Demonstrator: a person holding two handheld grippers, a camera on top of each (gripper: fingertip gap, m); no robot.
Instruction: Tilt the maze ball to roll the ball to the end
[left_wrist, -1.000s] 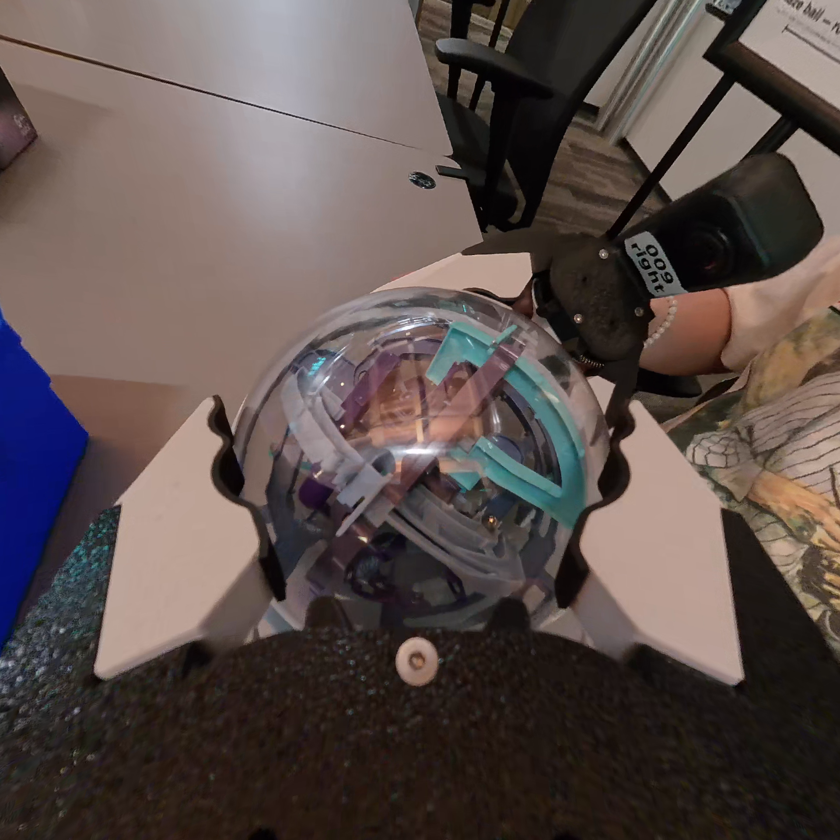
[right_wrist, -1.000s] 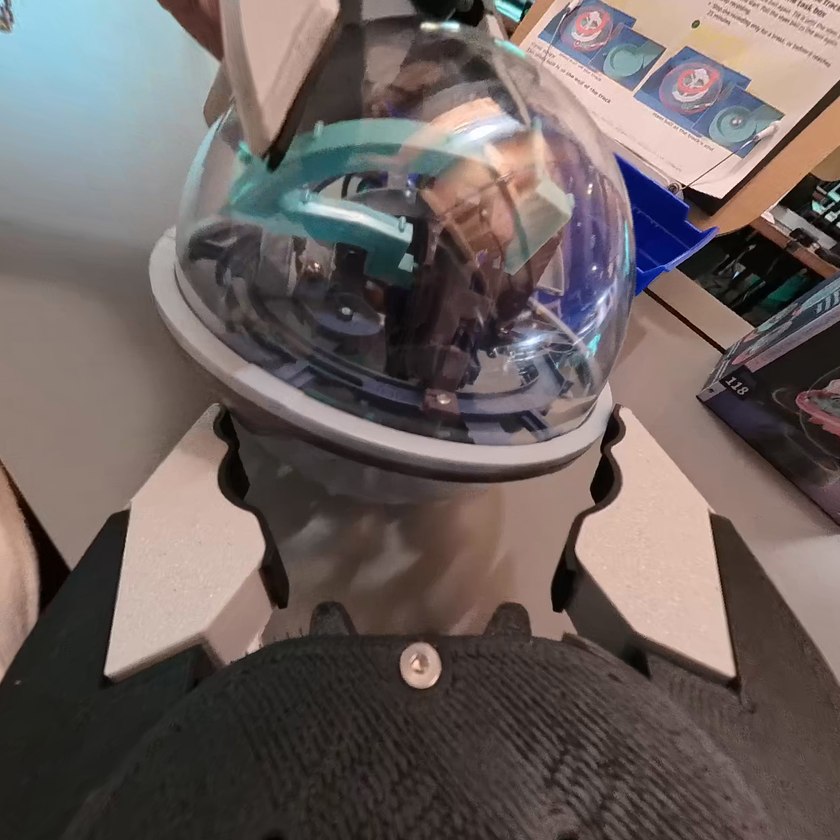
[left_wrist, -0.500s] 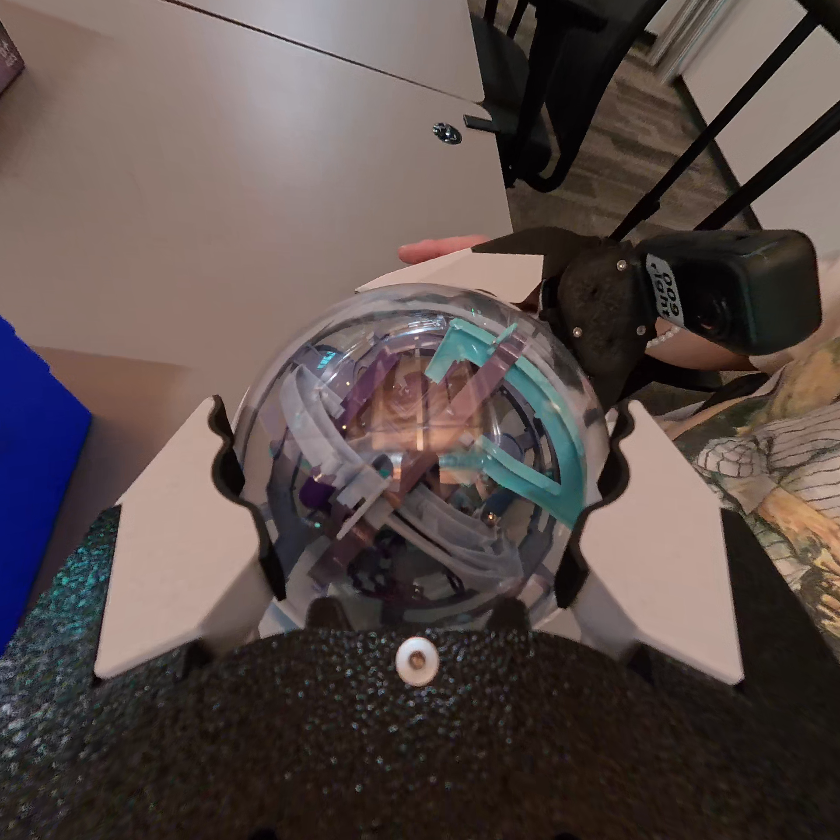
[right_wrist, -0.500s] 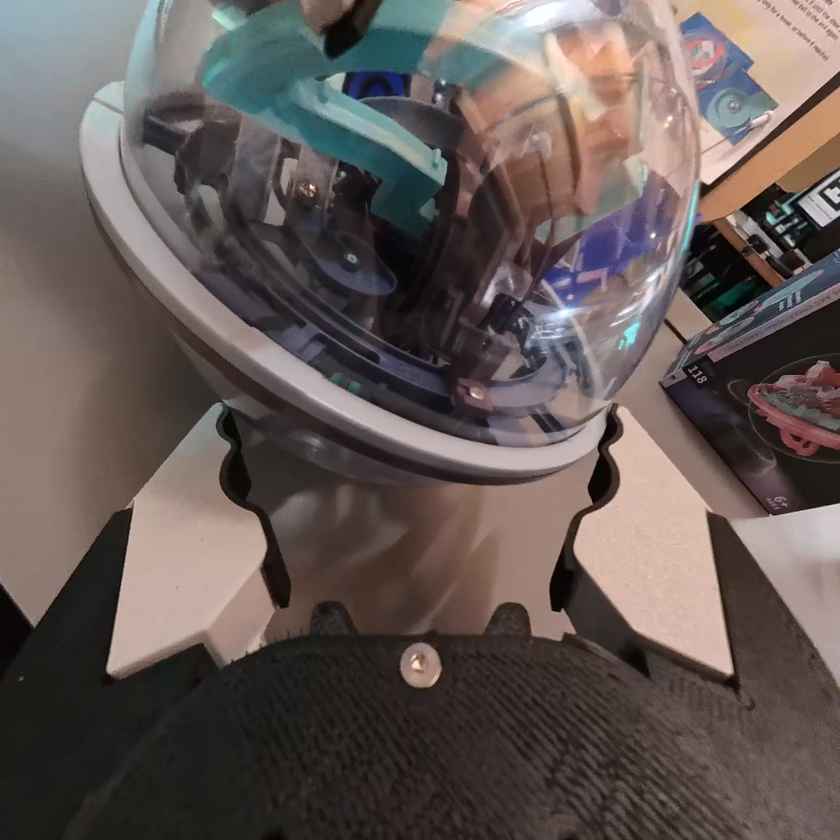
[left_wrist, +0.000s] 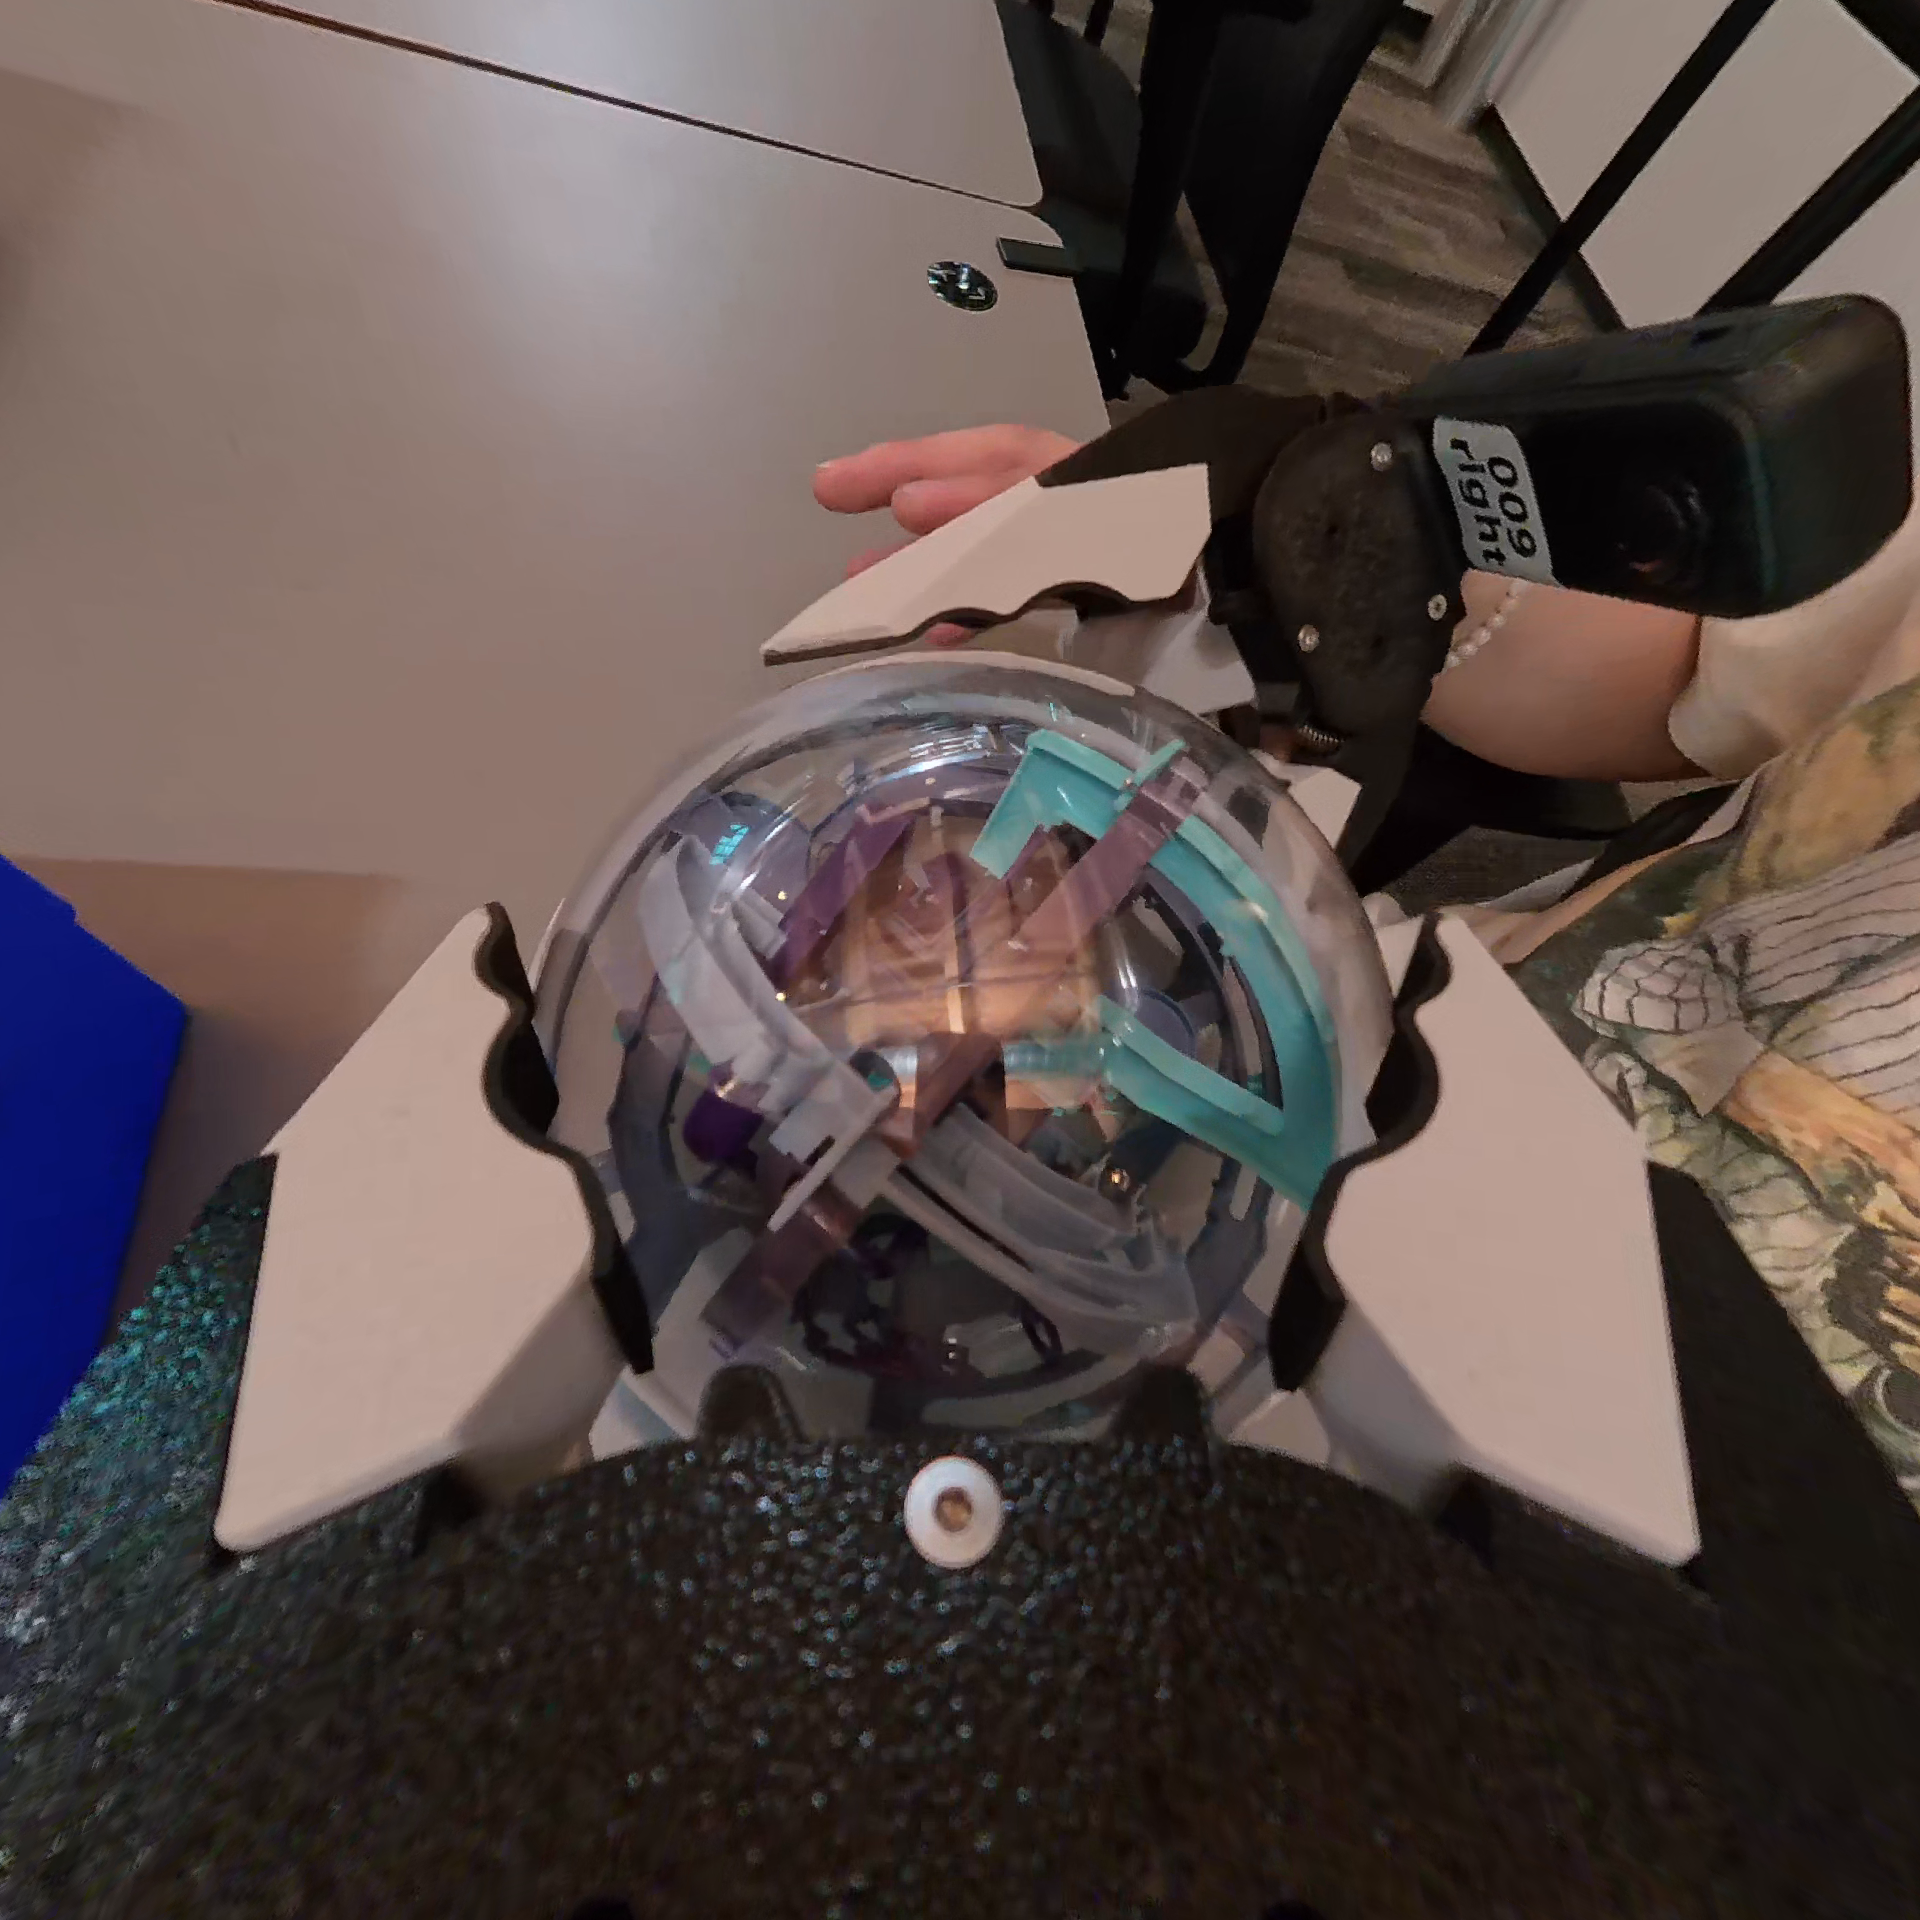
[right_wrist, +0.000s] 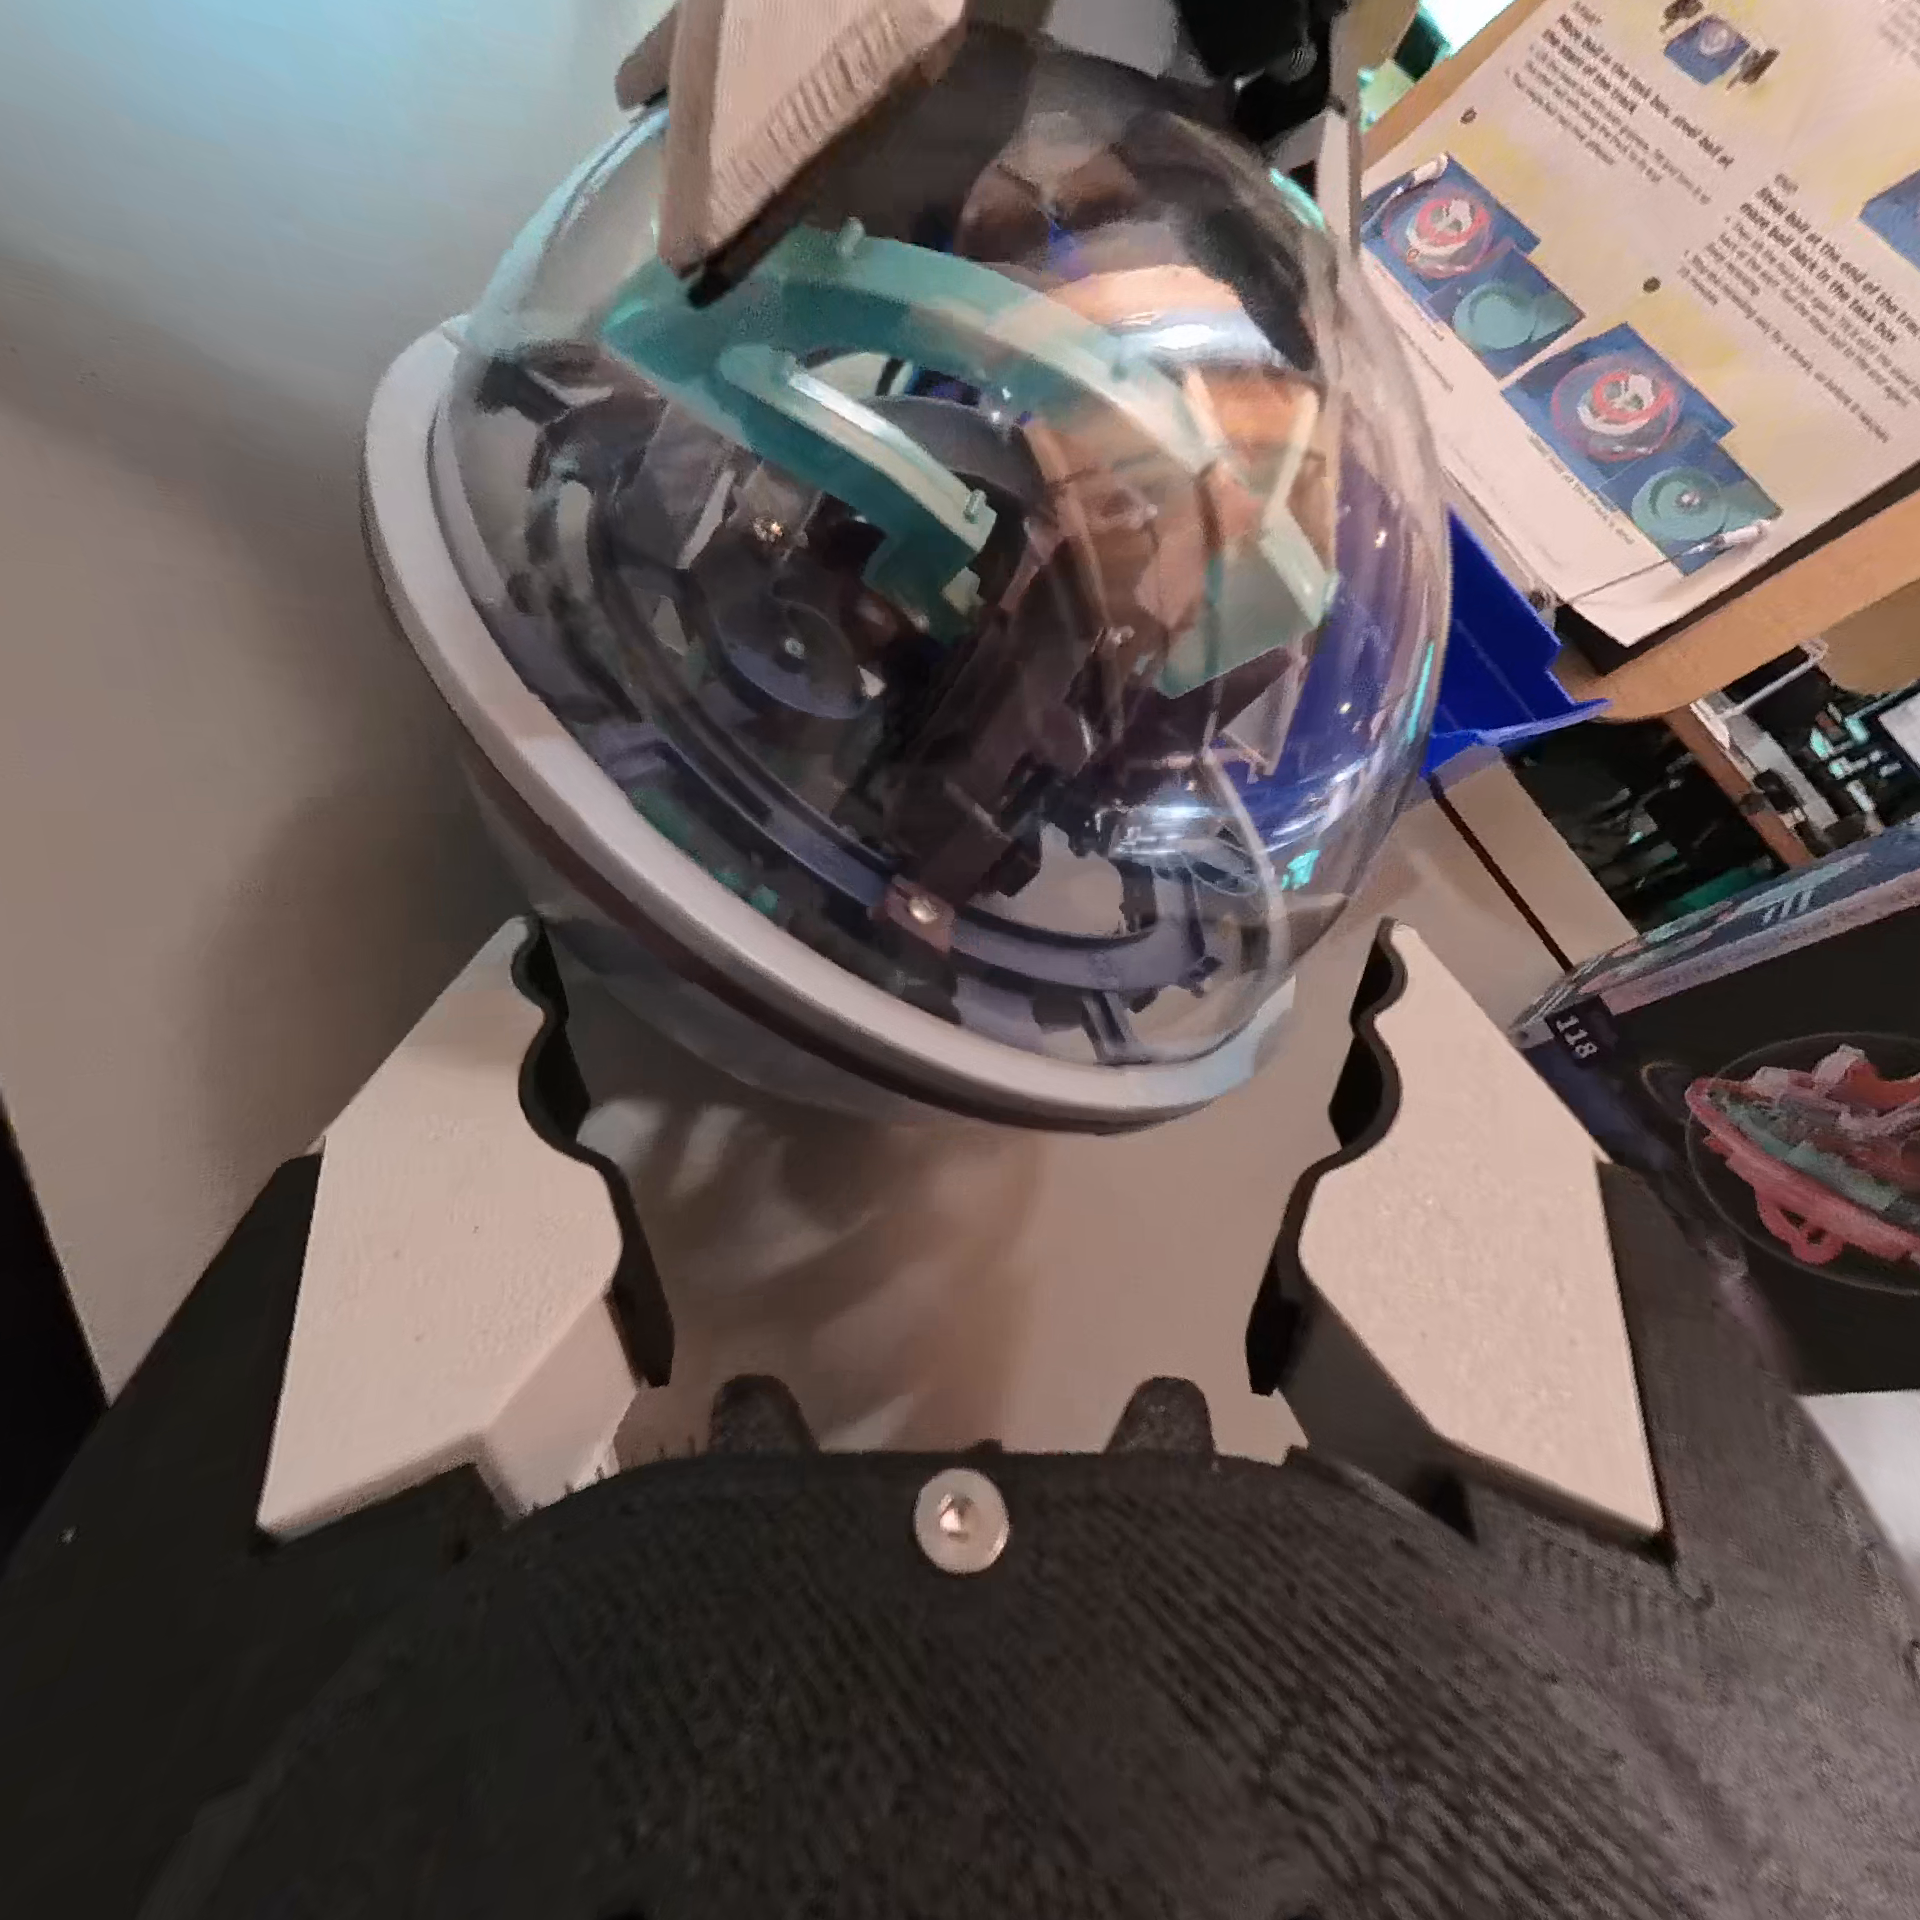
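The maze ball (left_wrist: 956, 1049) is held up above the table (left_wrist: 416, 468), a clear hard sphere with a grey rim (right_wrist: 727, 914) round its middle. It looks light, rigid and slick, so it probably grips best across its widest part. The left hand-held gripper (left_wrist: 961, 997) is spread wide, its pads pressed on the ball's left and right sides. The right hand-held gripper (right_wrist: 956, 997) cups the lower half beneath the rim; whether its pads press there I cannot tell.

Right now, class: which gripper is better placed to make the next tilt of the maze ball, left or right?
Probably left: the left gripper clasps the maze ball on both sides, while the right gripper only cradles its underside.
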